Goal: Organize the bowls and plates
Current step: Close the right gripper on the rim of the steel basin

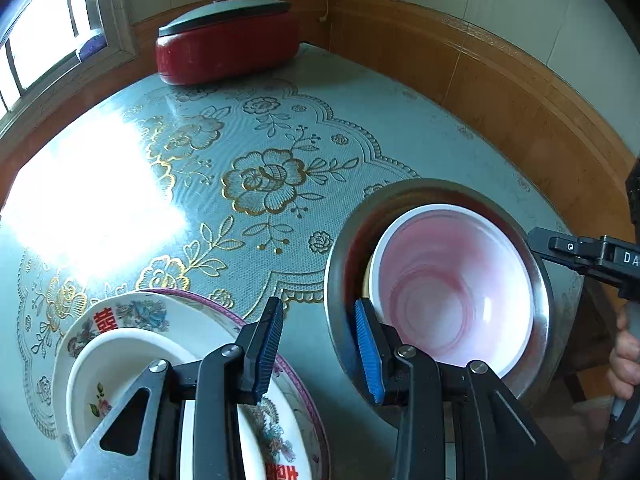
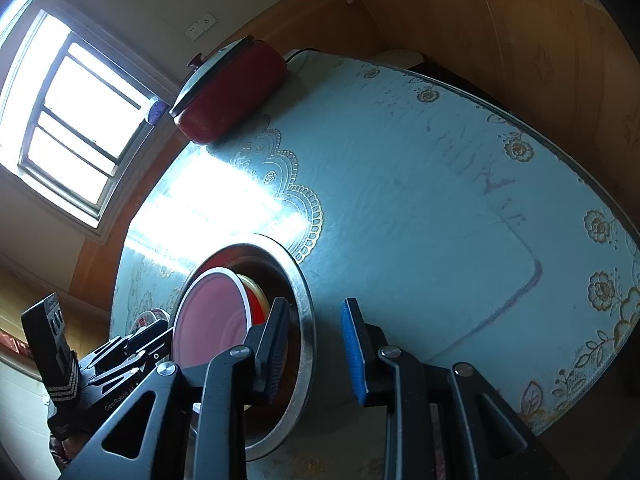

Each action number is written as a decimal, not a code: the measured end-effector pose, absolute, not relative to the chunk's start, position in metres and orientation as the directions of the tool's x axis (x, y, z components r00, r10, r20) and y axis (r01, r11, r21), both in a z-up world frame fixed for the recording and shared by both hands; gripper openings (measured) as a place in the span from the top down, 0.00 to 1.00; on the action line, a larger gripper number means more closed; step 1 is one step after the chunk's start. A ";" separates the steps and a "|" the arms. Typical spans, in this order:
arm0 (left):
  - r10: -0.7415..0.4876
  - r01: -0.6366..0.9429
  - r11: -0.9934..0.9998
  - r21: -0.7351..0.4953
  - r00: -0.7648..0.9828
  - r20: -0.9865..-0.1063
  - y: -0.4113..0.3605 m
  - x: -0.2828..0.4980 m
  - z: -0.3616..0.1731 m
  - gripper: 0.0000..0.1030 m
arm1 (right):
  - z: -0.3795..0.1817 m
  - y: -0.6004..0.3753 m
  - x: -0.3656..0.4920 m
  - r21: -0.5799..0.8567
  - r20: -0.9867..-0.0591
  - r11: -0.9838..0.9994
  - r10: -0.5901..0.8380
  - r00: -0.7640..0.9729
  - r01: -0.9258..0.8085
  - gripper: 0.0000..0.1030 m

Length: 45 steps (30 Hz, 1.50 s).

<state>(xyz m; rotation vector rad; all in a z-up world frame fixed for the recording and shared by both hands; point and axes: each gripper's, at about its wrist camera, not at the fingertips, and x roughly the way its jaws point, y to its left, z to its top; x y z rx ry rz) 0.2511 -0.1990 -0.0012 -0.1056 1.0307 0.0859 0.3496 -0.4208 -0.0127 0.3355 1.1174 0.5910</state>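
Your tally: pink-and-white bowl (image 1: 452, 288) nested in steel basin (image 1: 340, 248); floral plates (image 1: 132, 316) stacked alongside (both groups apparently sorted). Left gripper (image 1: 320, 352) and right gripper (image 2: 314, 350) jaws narrowly parted, holding nothing.

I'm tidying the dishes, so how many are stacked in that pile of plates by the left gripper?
3: a small white dish on top, a floral plate under it, a purple-rimmed plate at the bottom. More may be hidden underneath.

Both wrist cameras look steeply down, close over the table (image 1: 248, 128) — sharing the steel bowl (image 1: 334, 280) and red pot (image 1: 224, 52).
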 end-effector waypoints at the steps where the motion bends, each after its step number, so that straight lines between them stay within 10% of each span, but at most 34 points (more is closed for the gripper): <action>1: 0.010 -0.115 0.992 -0.056 0.506 -0.862 -0.200 0.252 -0.003 0.65 | -0.014 -0.422 0.350 0.536 -0.739 0.799 0.600 0.307 -0.271 0.73; 45: -0.028 -0.134 0.984 -0.120 0.547 -0.837 -0.206 0.247 -0.015 0.80 | -0.031 -0.393 0.335 0.419 -0.813 0.826 0.526 0.248 -0.377 0.80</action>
